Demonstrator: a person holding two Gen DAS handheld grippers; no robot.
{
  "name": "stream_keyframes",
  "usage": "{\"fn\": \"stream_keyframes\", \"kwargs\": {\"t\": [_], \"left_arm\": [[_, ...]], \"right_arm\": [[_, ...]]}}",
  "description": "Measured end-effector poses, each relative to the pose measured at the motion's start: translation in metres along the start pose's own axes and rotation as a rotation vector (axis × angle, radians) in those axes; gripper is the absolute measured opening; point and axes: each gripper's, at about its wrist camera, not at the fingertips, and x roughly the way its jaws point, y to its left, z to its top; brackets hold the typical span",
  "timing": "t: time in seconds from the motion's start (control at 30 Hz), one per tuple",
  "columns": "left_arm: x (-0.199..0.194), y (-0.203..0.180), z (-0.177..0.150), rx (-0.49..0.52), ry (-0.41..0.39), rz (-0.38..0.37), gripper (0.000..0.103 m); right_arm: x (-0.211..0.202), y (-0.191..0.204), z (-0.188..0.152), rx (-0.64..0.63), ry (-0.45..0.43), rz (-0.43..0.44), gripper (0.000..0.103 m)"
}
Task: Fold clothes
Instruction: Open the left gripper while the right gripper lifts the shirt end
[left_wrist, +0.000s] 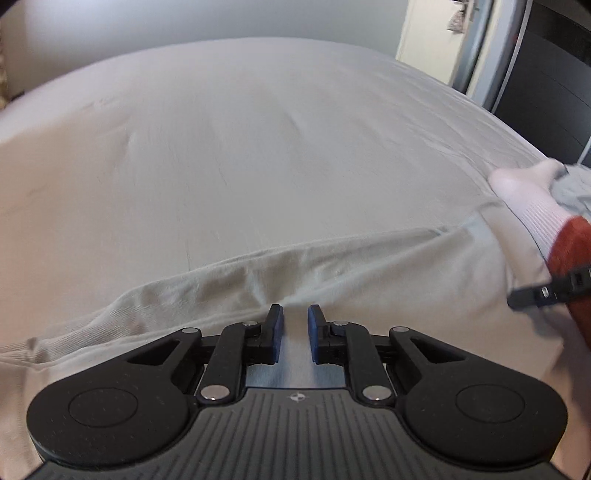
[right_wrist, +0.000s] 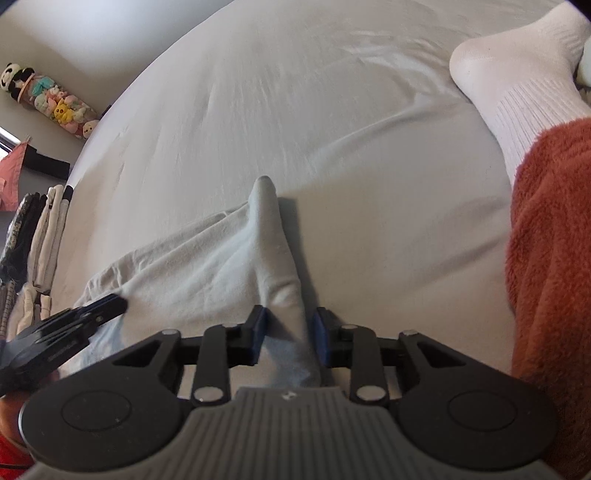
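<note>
left gripper (left_wrist: 294, 317) sits low over the near edge of the bed, blue pads (left_wrist: 277, 334) parted with a clear gap, and pale cloth shows through that gap. whether the pads pinch the fabric or merely rest on it, can't tell from here. the pale garment (left_wrist: 229, 288) lies stretched across the near part of the bed sheet (left_wrist: 258, 147), a long rumpled fold running from the near left up toward the right.

over on the right wrist view, the right gripper (right_wrist: 289, 325) has its jaws spread apart, and a raised ridge of the pale garment (right_wrist: 271, 243) runs straight between them, peaking in a point farther out. the pads stand just beside the ridge on either side, not visibly pressing it. the left gripper (right_wrist: 74, 325) pokes in from the near left, its tip touching the garment's edge.

far right, a foot in a white sock (right_wrist: 517, 74) rests on the sheet, with a rust-red fleece leg (right_wrist: 554, 240) below it. off the bed's left edge, a stack of folded clothes (right_wrist: 40, 236) and a row of plush toys (right_wrist: 51, 99) against the wall.
</note>
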Motion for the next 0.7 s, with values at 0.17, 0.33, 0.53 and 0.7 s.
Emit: {"fn": "stream_keyframes", "kwargs": {"t": [0.17, 0.33, 0.53, 0.7], "left_arm": [[0.005, 0.001, 0.003, -0.006, 0.034, 0.006, 0.017], [-0.019, 0.005, -0.003, -0.044, -0.006, -0.034, 0.017], [-0.062, -0.016, -0.029, 0.111, 0.005, -0.036, 0.017], [-0.066, -0.041, -0.06, 0.26, 0.075, -0.035, 0.017]], "right_arm": [[-0.002, -0.002, 0.0, 0.037, 0.007, 0.045, 0.008], [-0.022, -0.002, 0.004, 0.105, -0.025, 0.162, 0.007], [-0.043, 0.01, 0.012, 0.111, -0.065, 0.281, 0.007], [-0.052, 0.025, 0.017, 0.086, -0.088, 0.331, 0.007]]}}
